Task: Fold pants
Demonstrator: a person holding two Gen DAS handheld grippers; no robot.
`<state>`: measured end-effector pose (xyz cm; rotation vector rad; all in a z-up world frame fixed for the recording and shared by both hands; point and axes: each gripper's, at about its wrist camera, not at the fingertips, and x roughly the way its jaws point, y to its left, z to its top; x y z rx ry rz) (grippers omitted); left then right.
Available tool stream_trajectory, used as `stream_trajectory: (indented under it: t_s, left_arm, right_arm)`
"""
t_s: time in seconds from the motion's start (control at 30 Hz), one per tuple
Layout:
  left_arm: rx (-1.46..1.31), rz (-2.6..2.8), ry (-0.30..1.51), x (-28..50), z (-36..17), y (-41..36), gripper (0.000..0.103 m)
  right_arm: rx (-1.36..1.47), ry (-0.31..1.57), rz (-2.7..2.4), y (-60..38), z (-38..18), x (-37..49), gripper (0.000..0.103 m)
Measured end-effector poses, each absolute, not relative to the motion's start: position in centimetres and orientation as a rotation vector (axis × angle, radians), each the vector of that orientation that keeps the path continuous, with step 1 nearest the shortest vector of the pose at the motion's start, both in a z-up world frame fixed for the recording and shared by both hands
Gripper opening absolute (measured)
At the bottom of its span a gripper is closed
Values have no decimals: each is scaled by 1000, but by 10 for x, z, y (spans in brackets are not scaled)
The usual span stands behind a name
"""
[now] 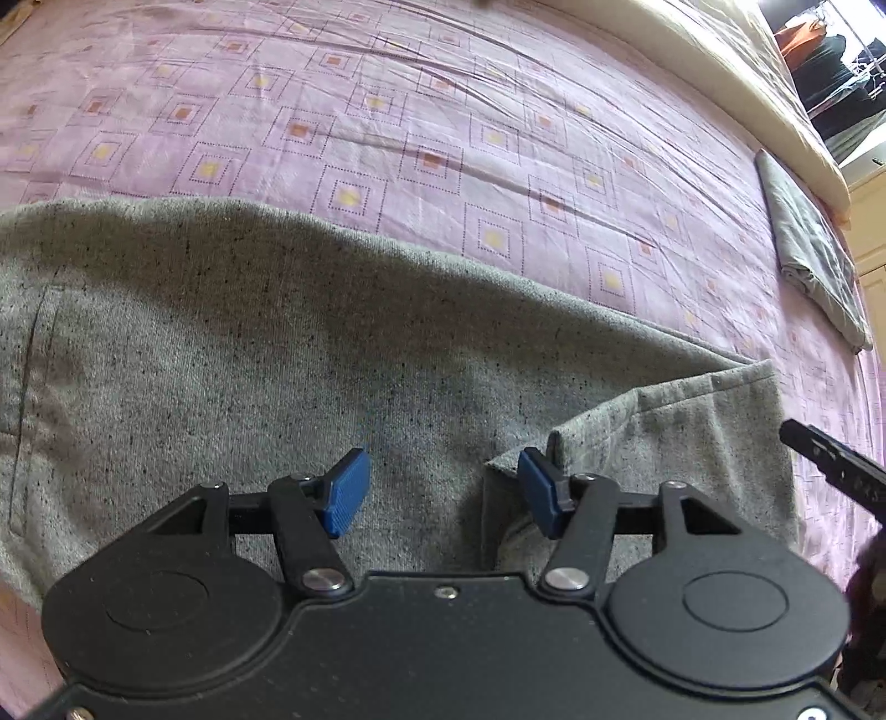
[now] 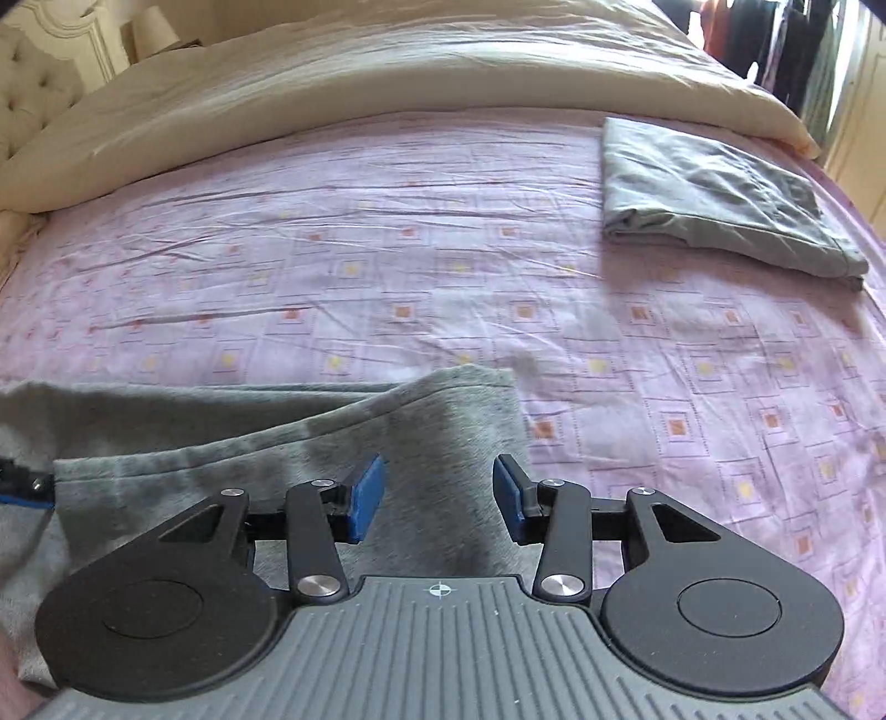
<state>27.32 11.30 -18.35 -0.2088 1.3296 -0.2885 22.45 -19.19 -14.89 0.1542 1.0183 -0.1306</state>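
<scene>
Grey speckled pants (image 1: 249, 343) lie flat on the purple patterned bed sheet (image 1: 387, 111). In the left wrist view my left gripper (image 1: 443, 493) hangs open just above them, its blue pads apart; a folded-over hem corner (image 1: 559, 437) sits beside the right-hand pad. In the right wrist view my right gripper (image 2: 437, 495) is open over the end of the pants (image 2: 277, 432), and nothing is pinched between its pads. A black part of the other gripper (image 1: 830, 459) shows at the right edge of the left wrist view.
A folded grey garment (image 2: 714, 199) lies at the far right of the sheet (image 2: 387, 277). A cream duvet (image 2: 332, 83) is bunched along the back, with a tufted headboard (image 2: 27, 94) at the left. Hanging clothes (image 2: 775, 44) stand beyond the bed.
</scene>
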Motion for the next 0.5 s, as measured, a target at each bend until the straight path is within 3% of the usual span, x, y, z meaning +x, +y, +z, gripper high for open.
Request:
stream_trajectory:
  t_s: [0.37,0.5]
  left_arm:
    - [-190,-265,1203,246,-164,105,63]
    - [-194,-249,1193,243,-164,102,69]
  right_arm:
    - [148,1113,-87,-207,-185,250,43]
    - [175,1124,-98,-215,-189,251,43]
